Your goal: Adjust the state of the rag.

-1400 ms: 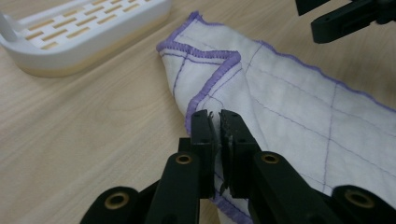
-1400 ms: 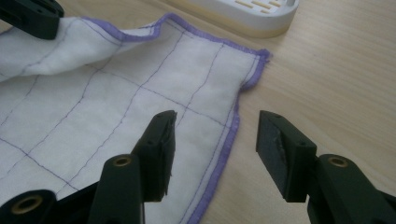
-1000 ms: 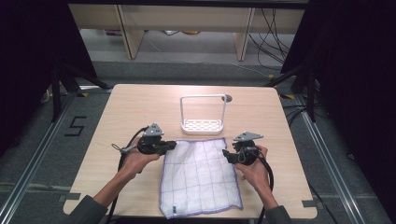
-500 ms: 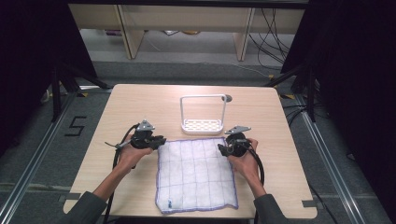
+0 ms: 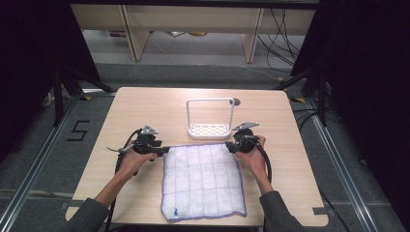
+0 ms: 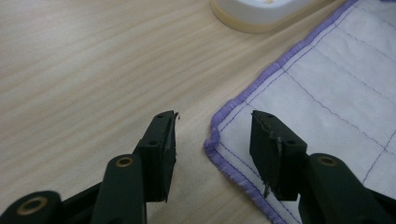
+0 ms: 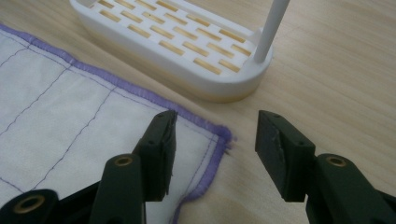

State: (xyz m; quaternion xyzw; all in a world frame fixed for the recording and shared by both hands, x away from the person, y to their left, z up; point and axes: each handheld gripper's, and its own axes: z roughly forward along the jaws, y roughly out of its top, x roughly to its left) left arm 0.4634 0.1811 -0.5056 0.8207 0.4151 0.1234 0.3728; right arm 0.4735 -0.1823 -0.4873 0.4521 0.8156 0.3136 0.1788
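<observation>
Both grippers have moved in toward the cloth's far edge since a moment ago, and the cloth [image 5: 203,180] now lies a touch farther up the table [image 5: 145,104]. Your left gripper [image 5: 164,149] sits at the far left corner with its jaws spread, one jaw over bare wood and the other over the purple hem, so the corner [image 6: 215,140] lies between them, ready to be pinched. Your right gripper [image 5: 229,147] mirrors this at the far right corner [image 7: 223,136], jaws also apart and straddling the hem. The cloth lies flat and spread at the near middle of the table, which suits taking both corners at once for a fold toward you. Just beyond it stands the white rack [image 5: 210,128], close to the far hem, nearest your right gripper; mind its upright post [image 7: 271,30] when you lift.
</observation>
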